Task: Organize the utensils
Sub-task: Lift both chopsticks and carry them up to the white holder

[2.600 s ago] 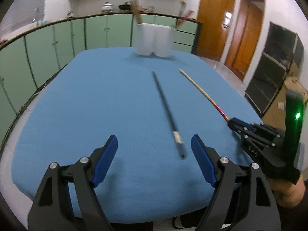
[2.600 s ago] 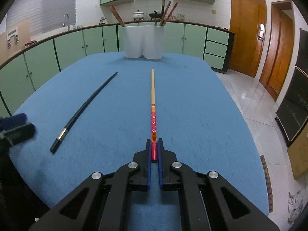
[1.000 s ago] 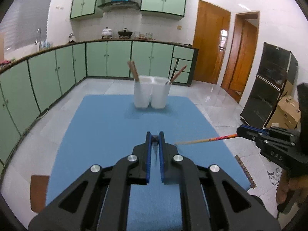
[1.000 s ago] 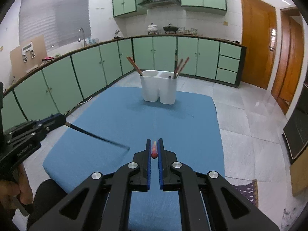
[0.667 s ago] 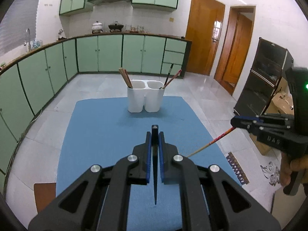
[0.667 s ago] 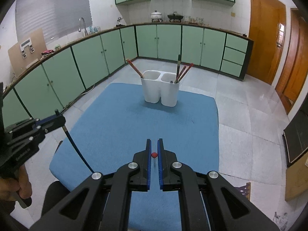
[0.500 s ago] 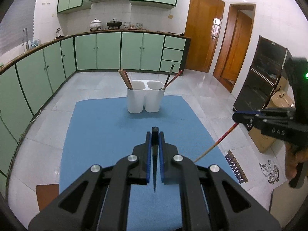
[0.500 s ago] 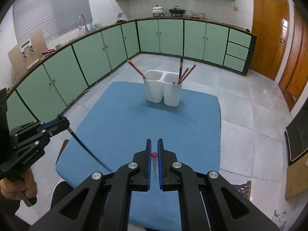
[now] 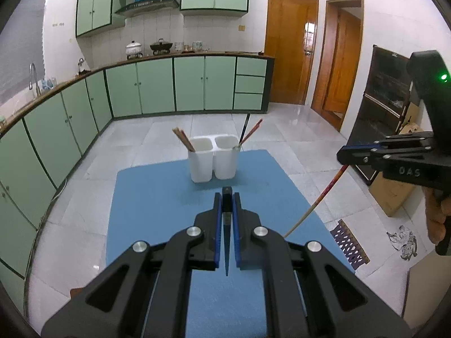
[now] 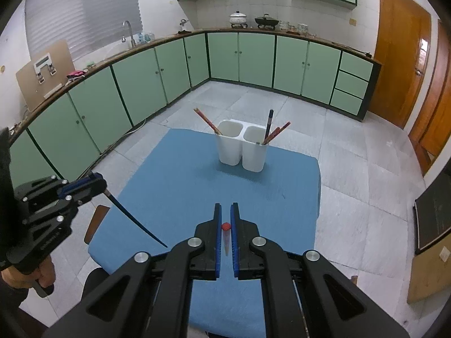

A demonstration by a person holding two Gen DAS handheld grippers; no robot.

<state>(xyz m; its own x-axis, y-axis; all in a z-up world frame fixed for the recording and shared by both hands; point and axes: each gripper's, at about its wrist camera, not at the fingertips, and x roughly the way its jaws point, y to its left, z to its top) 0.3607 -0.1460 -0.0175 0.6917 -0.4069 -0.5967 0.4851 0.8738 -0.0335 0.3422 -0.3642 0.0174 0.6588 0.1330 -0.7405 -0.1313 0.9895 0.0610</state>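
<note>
black chopstick [image 9: 226, 242]: pinched near thick end in left gripper [image 9: 226, 200], tip hanging down above blue table mat [image 9: 157, 197]
red-patterned wooden chopstick [image 9: 315, 201]: clamped in right gripper [image 10: 225, 214], tip down
white twin-cup plastic holder [image 9: 214, 159]: upright at mat's far edge, ahead of both grippers
axis: both sticks near vertical, suits drop-in
nearer: roughly equal

The right tool [image 9: 345, 154] bears the letters "DAS".

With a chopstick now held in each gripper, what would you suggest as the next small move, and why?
Probably carry the left gripper forward over the white holder. Its black chopstick already hangs tip-down, and the holder stands ahead on the blue mat. The right gripper holds the red chopstick, likewise raised.
</note>
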